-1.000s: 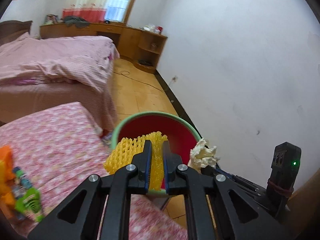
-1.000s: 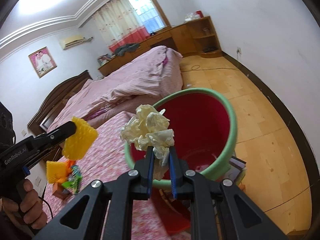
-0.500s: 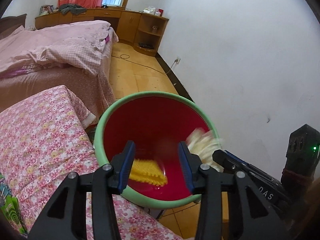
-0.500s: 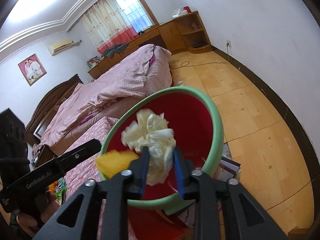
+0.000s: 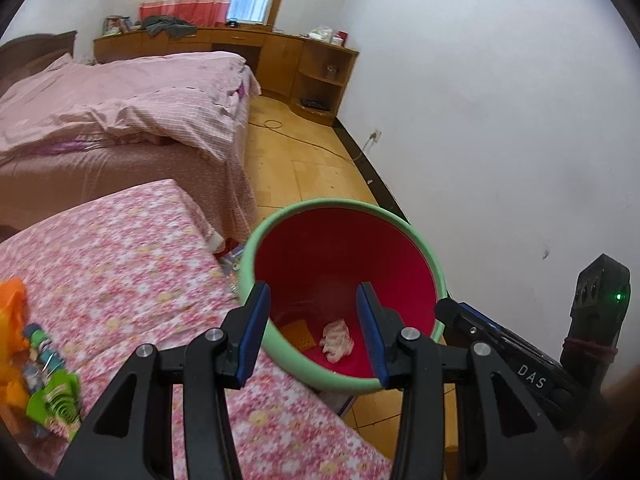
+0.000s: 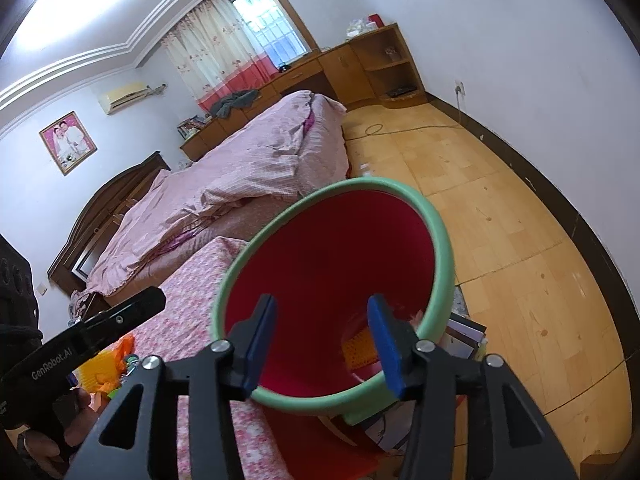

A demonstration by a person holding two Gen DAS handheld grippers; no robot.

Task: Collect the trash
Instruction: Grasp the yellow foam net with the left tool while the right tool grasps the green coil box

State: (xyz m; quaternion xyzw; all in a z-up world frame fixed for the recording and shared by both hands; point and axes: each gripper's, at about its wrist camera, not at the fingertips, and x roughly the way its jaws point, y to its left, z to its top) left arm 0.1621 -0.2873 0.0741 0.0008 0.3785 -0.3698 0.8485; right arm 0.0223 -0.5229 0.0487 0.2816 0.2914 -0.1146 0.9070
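Your left claw (image 5: 313,320) and right claw (image 6: 322,330) gape, nothing between – right just widening; tissue (image 5: 337,339) and net (image 5: 298,335) lie below in the bin (image 5: 420,240).

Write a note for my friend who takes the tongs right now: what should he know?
Left tongs: open, nothing between them, over the bin.
Right tongs: jaws have just been opening, nothing between them, also over the bin.
In the bin: the yellow foam net and the crumpled tissue, both on the bottom.
Done: those two pieces are dropped in.
Left: the wrappers and orange bag on the flowery cloth, at the left of the left view. Probably grab those next.
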